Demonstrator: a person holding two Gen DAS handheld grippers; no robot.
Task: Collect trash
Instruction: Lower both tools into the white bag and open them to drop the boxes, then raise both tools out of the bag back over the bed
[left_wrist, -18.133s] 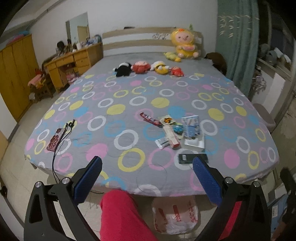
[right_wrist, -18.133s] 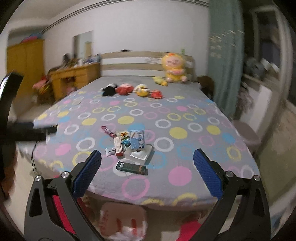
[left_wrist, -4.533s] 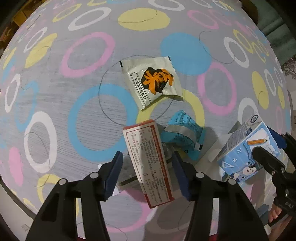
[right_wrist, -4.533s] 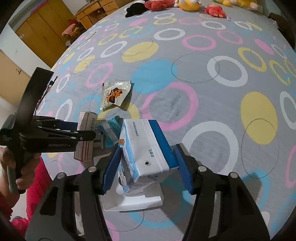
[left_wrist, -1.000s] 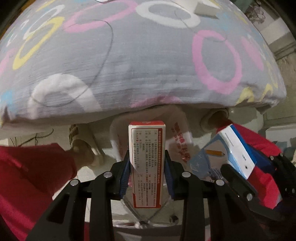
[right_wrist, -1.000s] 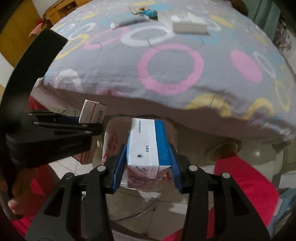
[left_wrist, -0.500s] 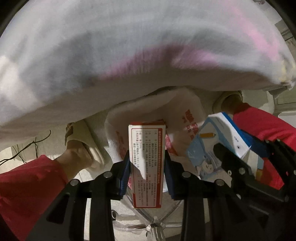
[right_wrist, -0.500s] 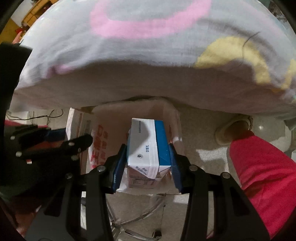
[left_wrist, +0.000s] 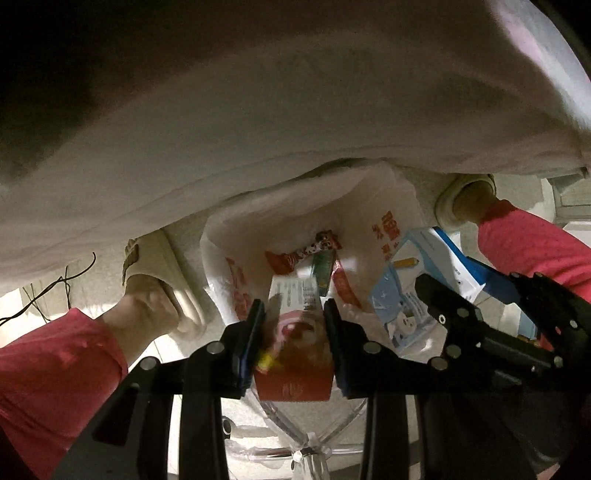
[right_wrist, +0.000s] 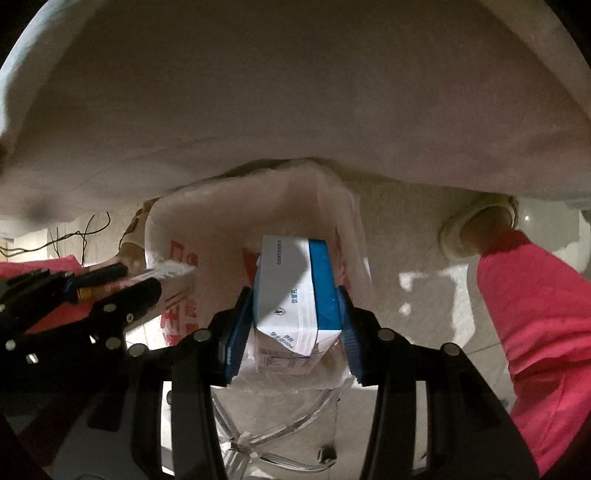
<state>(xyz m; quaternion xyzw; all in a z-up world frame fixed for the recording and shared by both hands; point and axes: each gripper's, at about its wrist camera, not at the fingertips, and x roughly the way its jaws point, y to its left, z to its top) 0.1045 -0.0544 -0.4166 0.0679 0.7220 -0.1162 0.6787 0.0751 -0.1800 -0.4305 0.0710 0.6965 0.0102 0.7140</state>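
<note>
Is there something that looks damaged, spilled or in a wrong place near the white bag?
Nothing stands out. The white plastic bag sits open on the floor below the bed edge with wrappers inside. The left gripper holds the red box and the right gripper holds the blue-and-white carton, both intact, above its mouth.

bed edge (left_wrist: 295, 110) overhangs pale floor (right_wrist: 417, 258).
</note>
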